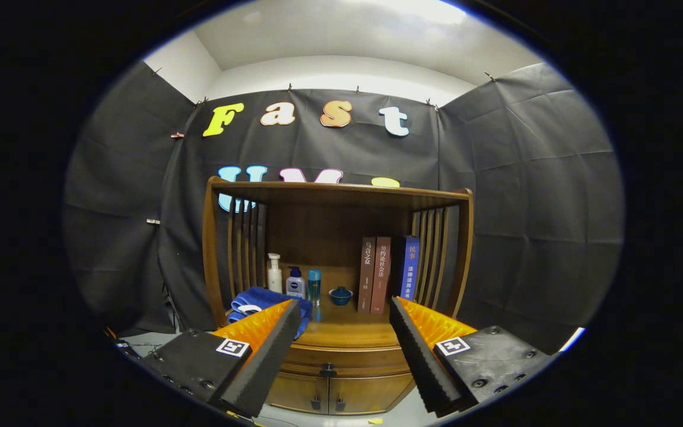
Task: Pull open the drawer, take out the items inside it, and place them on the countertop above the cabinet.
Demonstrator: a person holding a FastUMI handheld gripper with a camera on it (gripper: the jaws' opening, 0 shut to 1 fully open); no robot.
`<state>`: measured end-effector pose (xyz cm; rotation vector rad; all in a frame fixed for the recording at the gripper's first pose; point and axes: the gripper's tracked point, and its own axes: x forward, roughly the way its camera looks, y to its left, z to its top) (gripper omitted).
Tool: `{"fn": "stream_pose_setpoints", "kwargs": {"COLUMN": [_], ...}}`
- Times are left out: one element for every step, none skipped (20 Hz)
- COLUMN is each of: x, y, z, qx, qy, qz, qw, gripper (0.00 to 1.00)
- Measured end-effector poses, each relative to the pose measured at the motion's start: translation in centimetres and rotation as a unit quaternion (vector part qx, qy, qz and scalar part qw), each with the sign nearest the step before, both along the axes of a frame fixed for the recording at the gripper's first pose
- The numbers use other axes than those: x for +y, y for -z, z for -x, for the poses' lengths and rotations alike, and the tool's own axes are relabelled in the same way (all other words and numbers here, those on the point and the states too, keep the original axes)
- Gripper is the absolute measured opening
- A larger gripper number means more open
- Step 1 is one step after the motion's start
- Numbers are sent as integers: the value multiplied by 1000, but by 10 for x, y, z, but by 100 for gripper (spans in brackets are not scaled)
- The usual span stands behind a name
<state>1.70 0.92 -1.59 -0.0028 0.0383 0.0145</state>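
I see my fingers (344, 338) spread apart, grasping nothing, aimed at the cabinet (341, 379). Its closed drawer (347, 360) faces me beyond them, long axis running side to side under the tabletop (341, 332).

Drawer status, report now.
Tool open, empty, short of the cabinet. Drawer shut, its knob between the fingers. Blue towel on countertop.
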Motion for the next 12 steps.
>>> {"fn": "stream_pose_setpoints", "kwargs": {"x": [0,1,2,2,2,2,3,4,5,6,8,10], "y": [2,3,3,4,4,6,7,7,9,9,9,9], "z": [-2,-3,-4,-5,-7,-7,-9,-10,-11,-12,-16,-17], "qx": [1,3,4,4,4,5,5,7,7,8,7,6], "qy": [0,-1,-1,0,0,0,1,1,1,0,0,-1], "qz": [0,1,2,2,1,-1,-2,-4,-5,-3,-1,1], "qw": [1000,1000,1000,1000,1000,1000,1000,1000,1000,1000,1000,1000], "gripper": [98,98,98,98,98,98,98,98,98,98,98,98]}}
